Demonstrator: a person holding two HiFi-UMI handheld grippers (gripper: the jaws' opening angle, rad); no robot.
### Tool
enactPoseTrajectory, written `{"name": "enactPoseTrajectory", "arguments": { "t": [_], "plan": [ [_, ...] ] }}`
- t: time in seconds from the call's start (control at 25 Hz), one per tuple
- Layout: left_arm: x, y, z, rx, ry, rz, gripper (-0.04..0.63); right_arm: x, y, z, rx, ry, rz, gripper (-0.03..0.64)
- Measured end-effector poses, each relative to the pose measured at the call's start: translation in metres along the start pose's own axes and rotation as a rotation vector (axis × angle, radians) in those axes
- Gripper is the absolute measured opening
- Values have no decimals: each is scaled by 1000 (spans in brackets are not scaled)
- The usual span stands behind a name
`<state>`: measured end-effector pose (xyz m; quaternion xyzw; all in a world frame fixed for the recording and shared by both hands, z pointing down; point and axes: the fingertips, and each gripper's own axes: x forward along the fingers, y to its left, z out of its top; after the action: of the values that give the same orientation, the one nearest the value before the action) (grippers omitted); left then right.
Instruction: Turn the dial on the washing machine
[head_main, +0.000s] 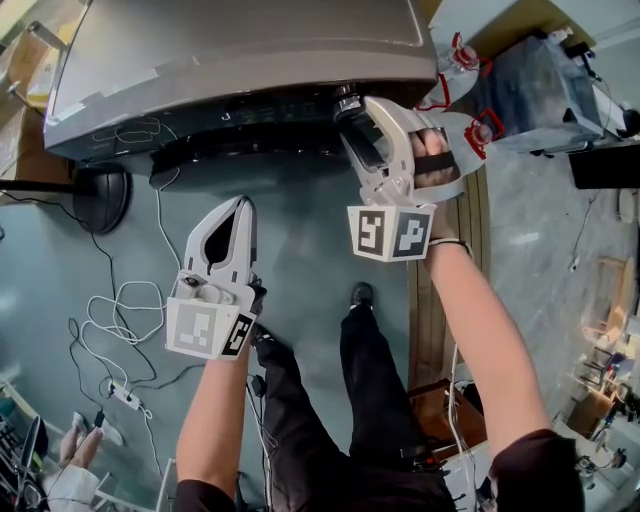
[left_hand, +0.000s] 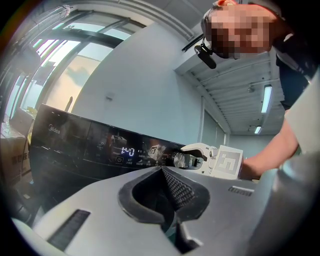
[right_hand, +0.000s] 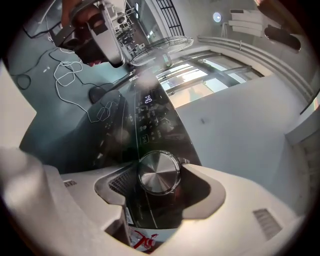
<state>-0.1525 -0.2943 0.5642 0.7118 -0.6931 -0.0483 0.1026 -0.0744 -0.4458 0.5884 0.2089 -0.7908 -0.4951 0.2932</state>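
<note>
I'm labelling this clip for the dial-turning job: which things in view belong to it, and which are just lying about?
Job: washing machine; its dial; right gripper, jaws open either side of the dial.
Lying about: left gripper, shut and empty, held back from the panel; white cables and power strip on the floor.

Left hand-held gripper (left_hand: 162, 170) jaws together; right hand-held gripper (left_hand: 189, 159) at dial (left_hand: 179, 160).

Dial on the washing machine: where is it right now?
Centre of the right gripper view: the round brushed-metal dial sits on the glossy black control panel, between the jaws of the white right gripper.
</note>
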Motion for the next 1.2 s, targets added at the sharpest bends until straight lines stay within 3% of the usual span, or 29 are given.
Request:
{"name": "enactPoseTrajectory", "arguments": {
  "t": [0.16,0.44,0.88,1.2],
  "plan": [
    [0,-5,-4,-12,3,-2,15,-1,-2,1,34,5,-8,284],
    [-5,-9,-13,-28,17,-1,15,-1,-6,1,204,8,-19,282],
    [-7,-11,-16,-39,19,1,15,-2,-12,1,522,29,-22,279],
    [-10,-12,-17,-35,18,13,15,-4,-13,-5,850,39,-19,276]
  ]
}}
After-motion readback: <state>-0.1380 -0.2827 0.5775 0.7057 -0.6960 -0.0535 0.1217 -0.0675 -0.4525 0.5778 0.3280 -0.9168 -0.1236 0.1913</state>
